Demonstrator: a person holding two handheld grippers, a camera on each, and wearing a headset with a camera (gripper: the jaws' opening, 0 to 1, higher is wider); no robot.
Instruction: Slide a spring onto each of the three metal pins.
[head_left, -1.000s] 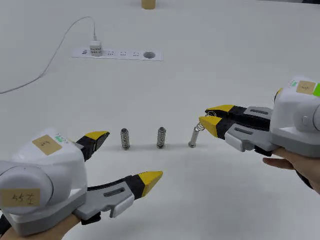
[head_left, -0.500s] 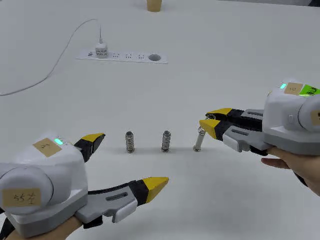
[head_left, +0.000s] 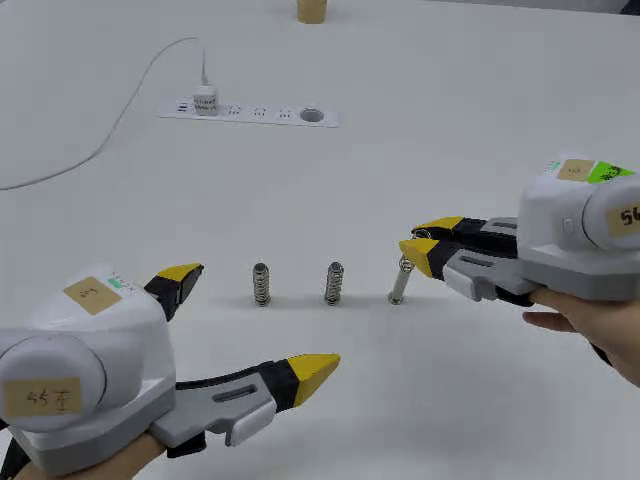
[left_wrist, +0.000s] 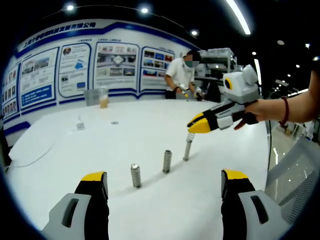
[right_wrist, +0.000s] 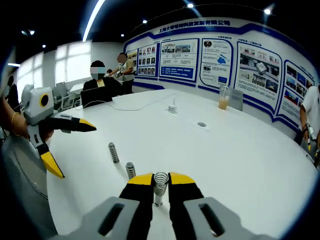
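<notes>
holding my left gripper (head_left: 246, 318) low at the near left, jaws spread wide with nothing in them, well apart from the row of pins. left pin (head_left: 261, 286) and middle pin (head_left: 334, 284) stand upright and each wears a spring; i read both as done. right pin (head_left: 397, 291) is the open item: it looks tilted, top leaning right, and the last spring (head_left: 404, 265) sits only on its upper end. my right gripper (head_left: 412, 240) comes in from the right, jaws closed down onto that spring.

risks as i judge them:
- a sideways pull from my hand could tip the pin over, maybe into the middle pin near it.
- pinching too hard could bind the coils on the shaft so the spring won't slide.
- letting go early could let the spring pop off and roll across the white table (head_left: 450, 120).
</notes>
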